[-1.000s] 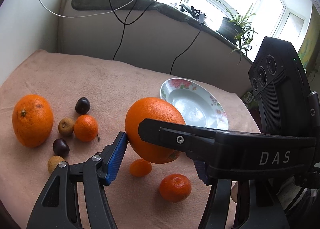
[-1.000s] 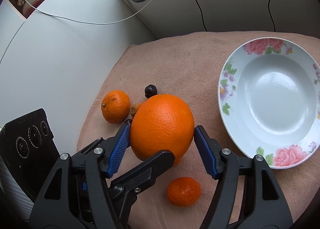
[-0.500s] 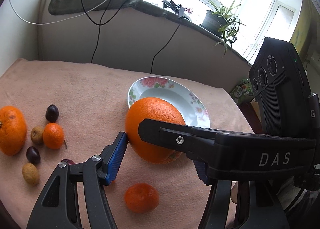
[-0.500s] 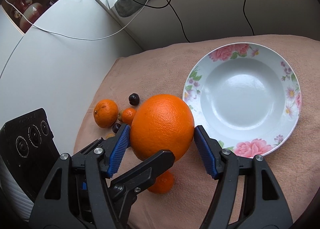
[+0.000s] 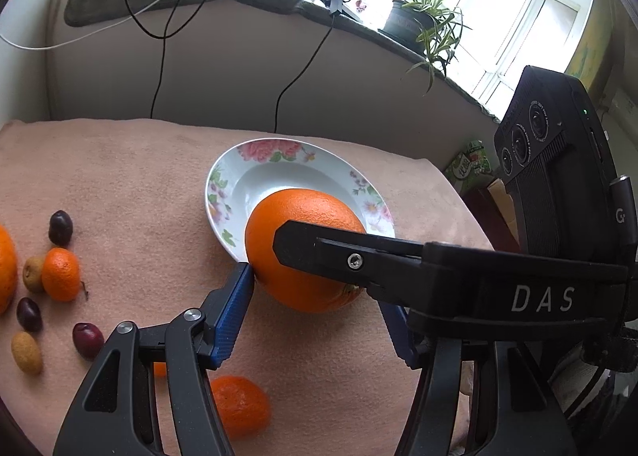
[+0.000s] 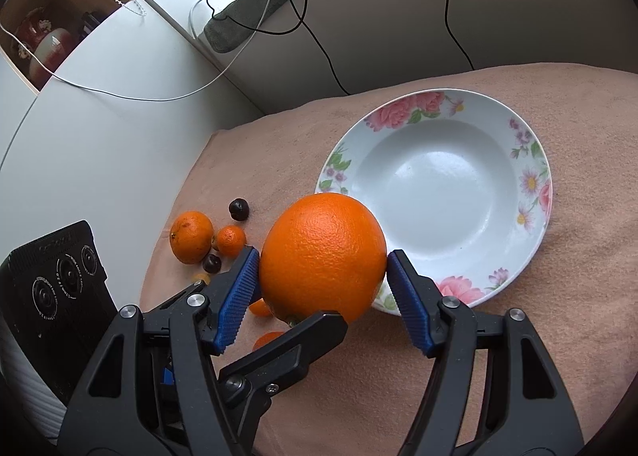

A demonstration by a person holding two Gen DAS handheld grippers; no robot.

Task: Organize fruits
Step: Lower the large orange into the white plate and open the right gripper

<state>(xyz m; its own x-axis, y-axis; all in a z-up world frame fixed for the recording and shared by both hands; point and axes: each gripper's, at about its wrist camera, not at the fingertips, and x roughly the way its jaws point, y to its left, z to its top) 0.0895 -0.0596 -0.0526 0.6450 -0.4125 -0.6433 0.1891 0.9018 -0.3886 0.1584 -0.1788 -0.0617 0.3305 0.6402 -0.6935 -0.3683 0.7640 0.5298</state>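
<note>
— Where is the big orange [image 6: 319,248]?
— In my right tongs [image 6: 323,270], squeezed between both blue pads [image 6: 235,292] — up over the near rim of the flowered plate [image 6: 536,161].
— And your left tongs [image 5: 319,296]?
— One pad touches it (the other is hidden), so I cannot tell if they grip.
— Next?
— I think: move over the plate's middle, lower, let go — softly, since it may roll.

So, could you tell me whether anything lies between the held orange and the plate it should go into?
Nothing visible does. The orange, clamped by both grippers, hangs at the near rim of the plate, whose basin is bare. The other fruits lie off to the left on the cloth.
</note>
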